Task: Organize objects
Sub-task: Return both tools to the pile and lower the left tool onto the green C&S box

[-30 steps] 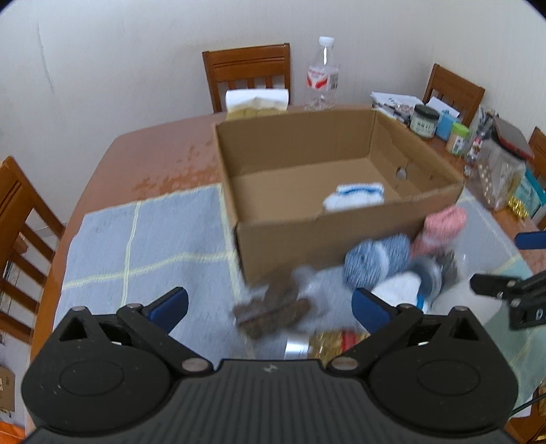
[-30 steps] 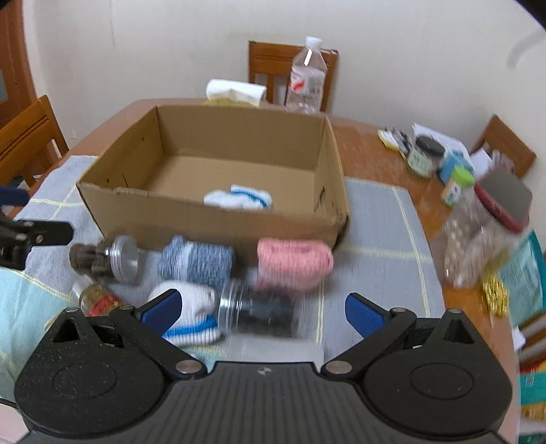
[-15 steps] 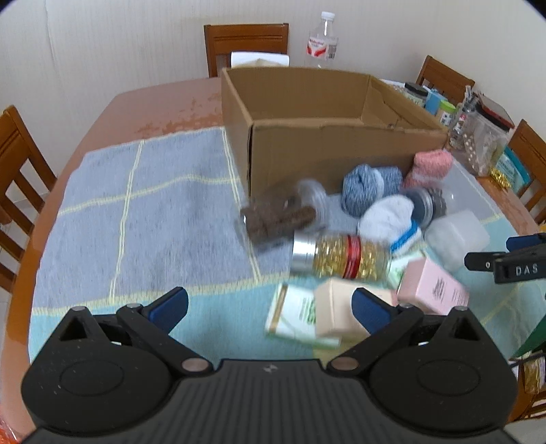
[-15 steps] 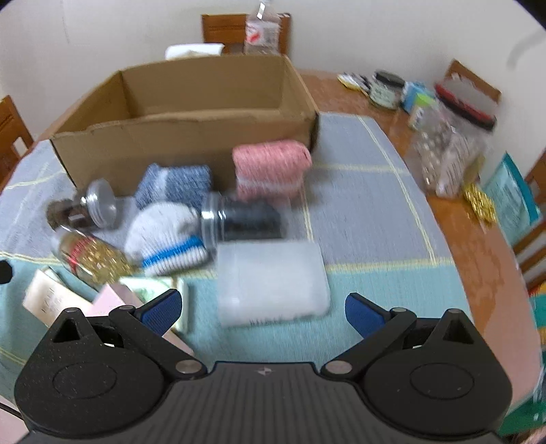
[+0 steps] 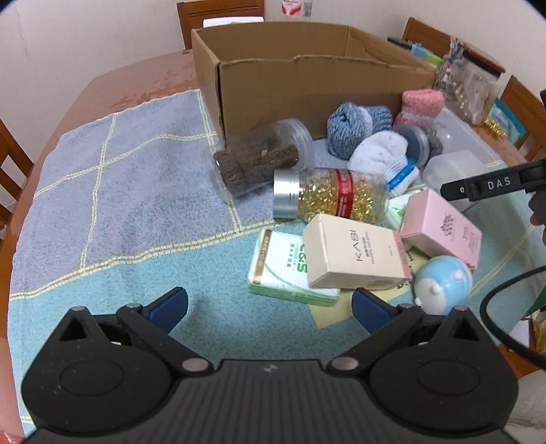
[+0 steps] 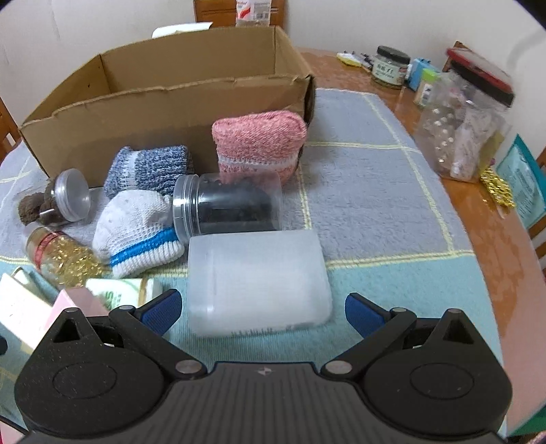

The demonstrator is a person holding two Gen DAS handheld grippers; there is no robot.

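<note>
Hovering low, left gripper (image 5: pixel 269 304) and right gripper (image 6: pixel 261 307) (jaws released, empty).

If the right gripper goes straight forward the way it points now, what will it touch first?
Most likely the frosted plastic container lying on its side: it sits directly ahead of the open right gripper, between the lines of its fingers. The clear jar with dark contents lies behind it.

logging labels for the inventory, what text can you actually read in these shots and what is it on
"KASI": on the cream box.
"DAS": on the black finger of the right gripper seen from the left wrist.
"S&S" (unsure): green print on the tissue pack; its other characters are too small.
Pink box: emblem and print unreadable.
Dark-lidded jar: label too blurred.
Water bottle: label too blurred.
</note>
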